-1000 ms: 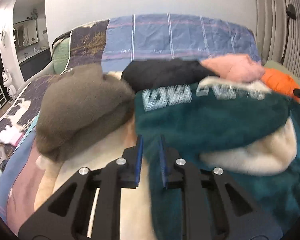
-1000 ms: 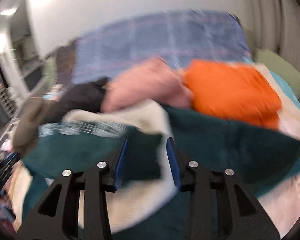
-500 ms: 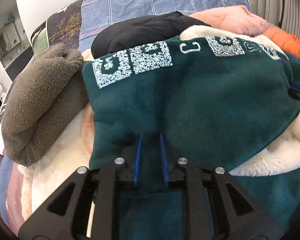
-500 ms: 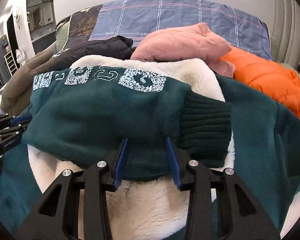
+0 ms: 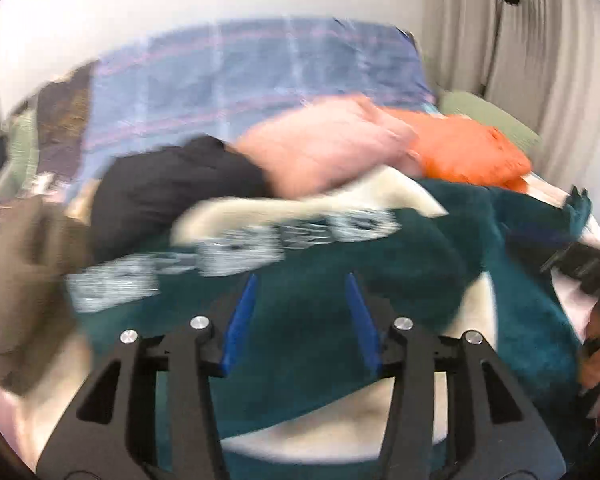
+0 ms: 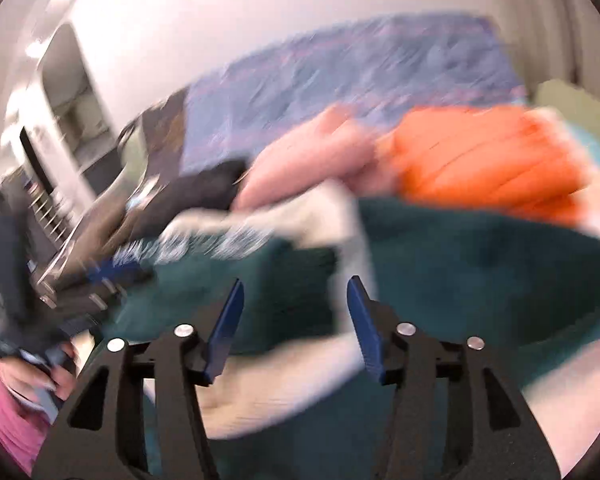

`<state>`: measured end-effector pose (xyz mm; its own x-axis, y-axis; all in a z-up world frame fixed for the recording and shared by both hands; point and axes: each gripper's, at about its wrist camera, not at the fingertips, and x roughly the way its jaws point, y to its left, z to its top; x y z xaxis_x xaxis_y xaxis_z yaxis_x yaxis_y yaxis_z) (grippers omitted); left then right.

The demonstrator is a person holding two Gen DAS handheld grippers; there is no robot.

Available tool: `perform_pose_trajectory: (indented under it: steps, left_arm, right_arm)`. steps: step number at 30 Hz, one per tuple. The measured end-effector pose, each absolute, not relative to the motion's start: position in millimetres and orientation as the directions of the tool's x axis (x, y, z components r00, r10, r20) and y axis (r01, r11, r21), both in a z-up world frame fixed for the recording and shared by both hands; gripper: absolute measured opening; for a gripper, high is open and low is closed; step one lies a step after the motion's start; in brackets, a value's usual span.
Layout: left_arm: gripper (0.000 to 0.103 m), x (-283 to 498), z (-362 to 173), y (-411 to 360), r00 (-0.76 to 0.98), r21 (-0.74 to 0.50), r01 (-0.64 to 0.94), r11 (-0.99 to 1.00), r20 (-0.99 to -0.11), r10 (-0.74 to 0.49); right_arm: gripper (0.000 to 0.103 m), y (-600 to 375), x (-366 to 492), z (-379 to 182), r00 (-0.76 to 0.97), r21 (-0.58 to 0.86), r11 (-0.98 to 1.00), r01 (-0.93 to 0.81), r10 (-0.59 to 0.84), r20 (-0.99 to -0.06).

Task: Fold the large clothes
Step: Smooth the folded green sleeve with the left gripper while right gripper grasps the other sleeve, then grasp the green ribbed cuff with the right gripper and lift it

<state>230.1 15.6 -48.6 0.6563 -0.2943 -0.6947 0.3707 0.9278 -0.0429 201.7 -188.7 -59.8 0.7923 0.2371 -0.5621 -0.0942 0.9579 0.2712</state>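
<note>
Green fleece jacket (image 5: 340, 280), sleeve laid across. Left claw (image 5: 302, 312), right claw (image 6: 296, 316): both spread, empty. Blurred, apparently mid-fold. Next grip: hem corners, evenly.

Your left tongs (image 5: 300, 308) and right tongs (image 6: 294, 312) both hang spread apart over the fleece jacket (image 5: 340, 312), which lies foremost on the bed (image 5: 260, 76). Behind it sit four folded garments: the brown fleece (image 5: 16, 280) far left, then the black jacket (image 5: 172, 184), the pink jacket (image 5: 328, 148), and the orange jacket (image 5: 468, 156) far right.
</note>
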Motion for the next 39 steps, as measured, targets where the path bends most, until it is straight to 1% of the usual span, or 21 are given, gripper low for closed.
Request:
perform_pose_trajectory:
  steps: [1,2,3,4,5,6,9,12,14,16,20,22,24,25,26,28,30,31,33,36,39]
  left_arm:
    - [0.049,235.5,-63.4,0.6,0.616,-0.055,0.396,0.917,-0.725,-0.309]
    - [0.056,238.6,-88.5,-20.2,0.585,-0.010,0.414,0.910,-0.763,-0.275]
    - [0.056,238.3,-105.3,-32.9,0.614,0.076,0.411,0.908,-0.760,-0.214]
    - [0.056,230.3,-120.1,-44.6,0.681,0.178,0.402,0.898,-0.714,-0.164]
    - [0.056,221.9,-126.1,-49.8,0.725,0.225,0.388,0.894,-0.674,-0.145]
    - [0.056,217.2,-123.0,-49.9,0.735,0.232,0.381,0.895,-0.663,-0.141]
    - [0.056,217.3,-120.8,-41.6,0.718,0.167,0.384,0.908,-0.672,-0.180]
    - [0.057,215.1,-120.3,-41.4,0.723,0.169,0.379,0.910,-0.668,-0.177]
    - [0.058,213.5,-122.3,-49.3,0.733,0.190,0.373,0.908,-0.660,-0.163]
    - [0.058,215.5,-119.8,-37.3,0.733,0.189,0.374,0.908,-0.660,-0.164]
    - [0.058,217.1,-117.7,-33.6,0.732,0.182,0.375,0.909,-0.660,-0.170]
    - [0.059,218.0,-117.2,-31.5,0.733,0.179,0.374,0.910,-0.659,-0.172]
    - [0.061,218.3,-116.3,-29.3,0.734,0.173,0.369,0.913,-0.656,-0.173]
    - [0.061,218.2,-115.9,-28.2,0.734,0.169,0.368,0.914,-0.656,-0.175]
    - [0.062,218.3,-115.7,-27.6,0.734,0.162,0.369,0.915,-0.656,-0.179]
    - [0.062,218.8,-115.4,-26.5,0.732,0.157,0.369,0.916,-0.656,-0.183]
    - [0.062,218.9,-115.3,-26.6,0.733,0.159,0.369,0.916,-0.656,-0.181]
    - [0.062,219.0,-115.3,-26.5,0.733,0.160,0.369,0.916,-0.656,-0.181]
    - [0.062,219.0,-115.3,-26.1,0.732,0.157,0.370,0.916,-0.656,-0.183]
    - [0.062,218.9,-115.4,-26.1,0.733,0.158,0.369,0.916,-0.656,-0.182]
    - [0.063,219.6,-115.3,-26.2,0.734,0.160,0.366,0.917,-0.655,-0.179]
  right_arm:
    - [0.059,-210.6,199.0,-55.3,0.804,0.252,0.967,-0.037,0.179,-0.567]
    - [0.059,-242.0,195.9,-52.4,0.812,0.241,0.969,0.047,0.103,-0.575]
    - [0.060,-264.7,194.8,-52.2,0.811,0.241,0.964,0.111,0.052,-0.583]
    - [0.062,-304.9,192.0,-54.1,0.797,0.252,0.940,0.228,-0.032,-0.603]
    - [0.062,-340.5,188.2,-58.2,0.775,0.263,0.906,0.331,-0.102,-0.623]
    - [0.062,-383.0,184.2,-63.4,0.740,0.271,0.855,0.442,-0.178,-0.648]
    - [0.062,-444.8,182.1,-76.2,0.653,0.216,0.782,0.584,-0.296,-0.697]
    - [0.062,-466.3,183.7,-87.8,0.597,0.159,0.770,0.618,-0.329,-0.732]
    - [0.063,-456.5,189.5,-86.6,0.583,0.097,0.787,0.609,-0.361,-0.728]
    - [0.069,-439.3,201.3,-83.9,0.561,0.016,0.806,0.591,-0.397,-0.727]
    - [0.071,-416.2,225.3,-87.4,0.520,-0.100,0.841,0.532,-0.418,-0.745]
    - [0.071,-413.7,232.1,-96.9,0.446,-0.189,0.827,0.529,-0.461,-0.767]
    - [0.072,-420.1,217.8,-107.9,0.393,-0.210,0.806,0.553,-0.475,-0.787]
    - [0.072,-426.7,205.5,-110.0,0.391,-0.189,0.797,0.573,-0.469,-0.792]
    - [0.073,-438.5,185.2,-111.6,0.403,-0.138,0.782,0.608,-0.454,-0.794]
    - [0.083,-463.0,143.8,-115.7,0.454,0.013,0.748,0.664,-0.388,-0.802]
    - [0.083,-488.6,94.1,-126.0,0.516,0.209,0.677,0.706,-0.289,-0.806]
    - [0.083,-499.4,75.5,-130.8,0.533,0.270,0.635,0.724,-0.266,-0.803]
    - [0.083,-523.3,36.6,-139.5,0.609,0.422,0.546,0.724,-0.218,-0.763]
    - [0.083,-547.0,7.1,-140.7,0.693,0.548,0.477,0.687,-0.201,-0.693]
    - [0.083,-556.1,8.1,-132.2,0.747,0.598,0.486,0.637,-0.201,-0.633]
